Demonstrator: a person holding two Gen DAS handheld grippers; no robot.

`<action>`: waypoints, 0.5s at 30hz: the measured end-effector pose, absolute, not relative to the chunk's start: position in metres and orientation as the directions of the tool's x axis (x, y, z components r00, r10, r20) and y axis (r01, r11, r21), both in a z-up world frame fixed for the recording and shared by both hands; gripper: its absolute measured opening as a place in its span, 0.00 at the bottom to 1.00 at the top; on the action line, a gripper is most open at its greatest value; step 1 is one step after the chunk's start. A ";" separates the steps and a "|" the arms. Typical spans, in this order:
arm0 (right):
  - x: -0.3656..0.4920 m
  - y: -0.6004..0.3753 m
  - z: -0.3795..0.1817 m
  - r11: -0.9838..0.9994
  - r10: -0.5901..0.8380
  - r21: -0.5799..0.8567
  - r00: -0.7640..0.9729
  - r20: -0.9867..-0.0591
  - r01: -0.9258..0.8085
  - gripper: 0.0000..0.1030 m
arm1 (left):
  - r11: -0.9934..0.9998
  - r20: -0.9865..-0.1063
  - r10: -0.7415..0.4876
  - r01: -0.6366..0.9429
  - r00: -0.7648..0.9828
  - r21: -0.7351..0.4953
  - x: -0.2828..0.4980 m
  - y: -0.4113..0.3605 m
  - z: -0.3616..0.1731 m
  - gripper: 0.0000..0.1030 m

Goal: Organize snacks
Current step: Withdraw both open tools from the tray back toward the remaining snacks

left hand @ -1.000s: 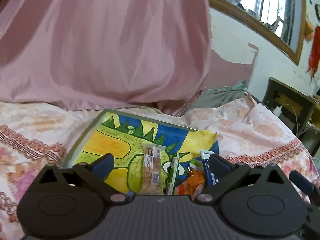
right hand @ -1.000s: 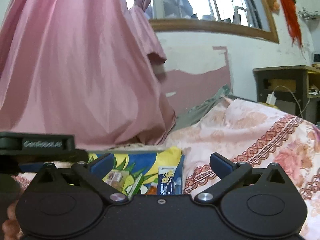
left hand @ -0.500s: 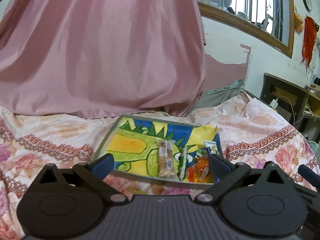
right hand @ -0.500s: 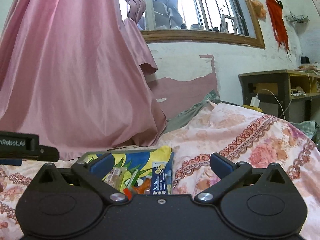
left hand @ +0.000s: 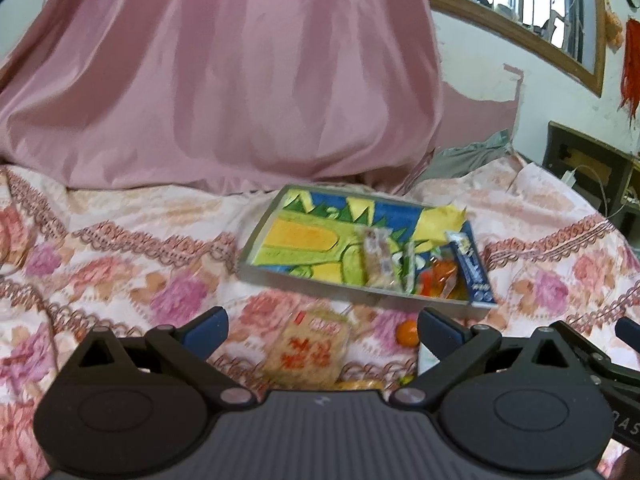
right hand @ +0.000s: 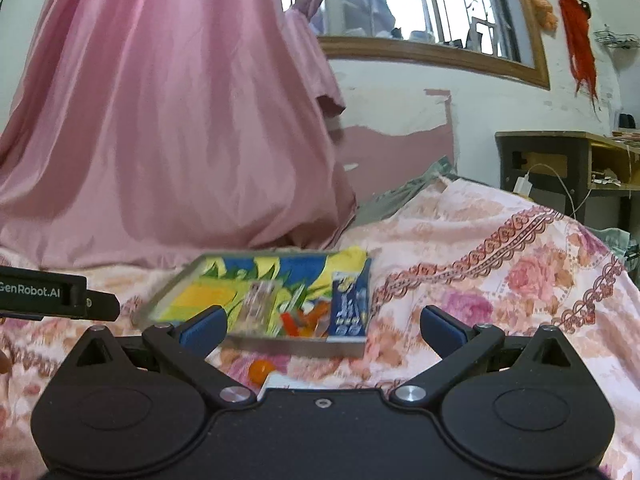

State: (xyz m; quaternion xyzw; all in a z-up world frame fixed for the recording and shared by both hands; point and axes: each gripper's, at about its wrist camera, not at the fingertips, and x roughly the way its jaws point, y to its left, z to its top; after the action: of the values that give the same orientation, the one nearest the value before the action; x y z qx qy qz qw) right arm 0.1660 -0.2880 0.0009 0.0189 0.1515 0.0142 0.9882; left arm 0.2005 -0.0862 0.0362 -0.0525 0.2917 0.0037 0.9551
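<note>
The left claw's body hides the near edge of the cracker packet (left hand: 306,354). Motion blur smears the tray (right hand: 280,345) snacks beyond reading in the right view.

On the bedspread (left hand: 120,248), snack packets (left hand: 424,264) lie in the tray's (left hand: 256,240) right end; curtain (left hand: 224,72) behind.

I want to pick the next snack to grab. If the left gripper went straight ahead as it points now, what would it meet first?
Probably the pale cracker packet with red print, lying on the floral bedspread between the open left gripper fingers. The tray lies beyond it. Depth is uncertain.
</note>
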 end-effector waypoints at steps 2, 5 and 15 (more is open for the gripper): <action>0.163 -0.282 -0.002 0.999 0.041 0.039 0.944 -0.327 -0.030 0.99 | 0.994 -0.578 -0.016 -0.048 0.816 -0.095 0.197 -0.080 0.028 0.99; 0.157 -0.274 -0.007 0.998 0.056 0.034 0.933 -0.356 -0.047 0.99 | 0.994 -0.603 -0.002 -0.066 0.798 -0.090 0.194 -0.072 0.017 0.99; 0.149 -0.255 -0.031 0.997 0.070 0.048 0.851 -0.520 -0.053 0.99 | 0.994 -0.670 0.025 -0.091 0.742 -0.063 0.191 -0.055 -0.021 0.99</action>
State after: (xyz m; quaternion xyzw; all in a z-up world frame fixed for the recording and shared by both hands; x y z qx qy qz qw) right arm 0.1486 -0.2551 -0.0310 0.0161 0.2706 0.0319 0.9620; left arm 0.1911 -0.0553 -0.0210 -0.0459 0.3578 0.0310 0.9322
